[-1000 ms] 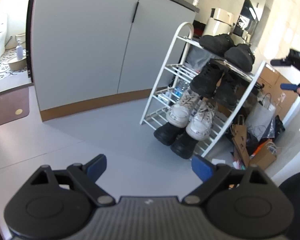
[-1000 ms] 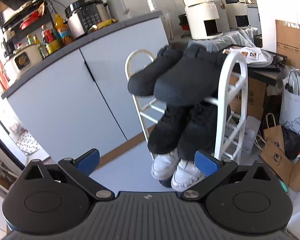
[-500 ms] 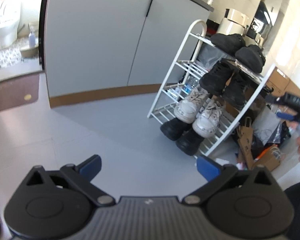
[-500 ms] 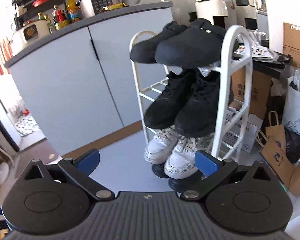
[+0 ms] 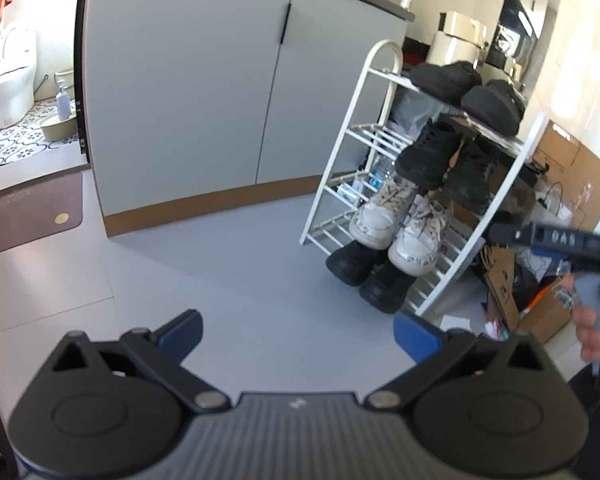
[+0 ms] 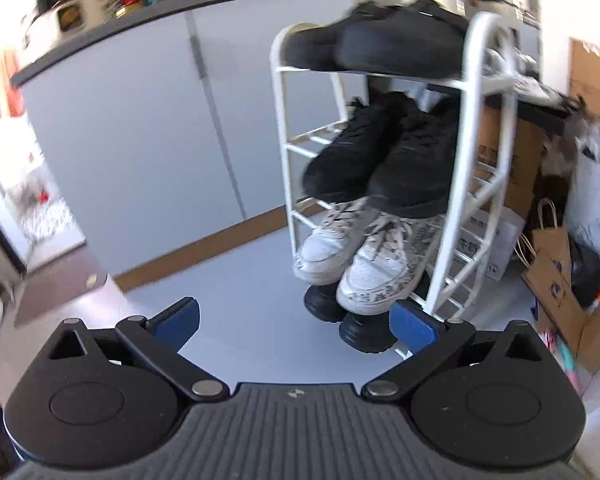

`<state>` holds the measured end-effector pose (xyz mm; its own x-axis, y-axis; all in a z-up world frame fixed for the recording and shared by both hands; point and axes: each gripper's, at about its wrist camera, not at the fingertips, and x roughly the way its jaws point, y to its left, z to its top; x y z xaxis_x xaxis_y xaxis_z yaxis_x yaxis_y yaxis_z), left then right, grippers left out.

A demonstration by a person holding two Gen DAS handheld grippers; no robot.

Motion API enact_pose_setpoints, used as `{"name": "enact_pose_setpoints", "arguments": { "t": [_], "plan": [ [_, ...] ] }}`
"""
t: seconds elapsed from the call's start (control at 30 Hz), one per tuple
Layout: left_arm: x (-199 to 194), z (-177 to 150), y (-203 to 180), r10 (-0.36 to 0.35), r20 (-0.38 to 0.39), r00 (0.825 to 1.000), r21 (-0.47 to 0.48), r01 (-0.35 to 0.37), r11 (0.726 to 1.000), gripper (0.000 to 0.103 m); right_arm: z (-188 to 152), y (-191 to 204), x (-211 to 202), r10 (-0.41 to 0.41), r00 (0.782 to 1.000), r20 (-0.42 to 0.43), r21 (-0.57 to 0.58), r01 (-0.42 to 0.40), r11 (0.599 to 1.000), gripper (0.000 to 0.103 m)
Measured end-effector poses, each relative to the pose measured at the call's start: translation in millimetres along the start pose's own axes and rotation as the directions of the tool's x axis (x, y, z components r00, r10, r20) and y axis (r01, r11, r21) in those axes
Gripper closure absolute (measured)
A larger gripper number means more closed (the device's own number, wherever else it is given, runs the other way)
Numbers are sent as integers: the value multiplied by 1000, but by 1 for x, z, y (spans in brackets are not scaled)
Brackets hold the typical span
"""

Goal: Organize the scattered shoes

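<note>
A toilet (image 5: 12, 76) and brown mat (image 5: 28, 208) sit far left, then a big grey cabinet (image 5: 228, 108). The shoes (image 5: 400, 220) fill the white rack (image 5: 384, 128). Paper bags (image 5: 512, 292) crowd its right. Left gripper (image 5: 298, 330) and right gripper (image 6: 294, 322) are spread wide, empty.

Four pairs of shoes on the white rack (image 5: 384, 92)
Black slip-ons (image 5: 446, 76) at 12 o'clock, black sneakers (image 5: 428, 158) beneath, white sneakers (image 5: 380, 216) lower, black boots (image 5: 352, 262) at 6 o'clock.
</note>
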<state>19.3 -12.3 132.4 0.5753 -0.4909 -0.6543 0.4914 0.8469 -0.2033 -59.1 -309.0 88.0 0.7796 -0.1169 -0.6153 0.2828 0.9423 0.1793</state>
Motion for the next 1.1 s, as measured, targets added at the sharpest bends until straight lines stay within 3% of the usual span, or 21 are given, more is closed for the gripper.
{"name": "enact_pose_setpoints", "arguments": {
  "t": [0.07, 0.27, 0.47, 0.7, 1.1],
  "plan": [
    [1, -1, -3, 11, 5, 1000, 13, -11, 1000, 0, -3, 8, -1, 18, 1000, -24, -23, -19, 1000, 0],
    [7, -4, -4, 24, 0, 1000, 17, -24, 1000, 0, -16, 30, 2, -52, 996, -67, -118, 44, 992, 0],
    [8, -6, -5, 38, 0, 999, 12, -38, 999, 0, -18, 37, 0, -21, 996, -90, -80, 14, 997, 0],
    [-4, -3, -14, 21, 57, 998, -6, -20, 1000, 0, -21, 44, -2, -55, 996, -65, -75, 50, 996, 0],
    [2, -8, -18, 39, 34, 999, 20, -40, 999, 0, -25, 59, -15, -72, 997, 18, -74, 73, 995, 0]
  ]
}}
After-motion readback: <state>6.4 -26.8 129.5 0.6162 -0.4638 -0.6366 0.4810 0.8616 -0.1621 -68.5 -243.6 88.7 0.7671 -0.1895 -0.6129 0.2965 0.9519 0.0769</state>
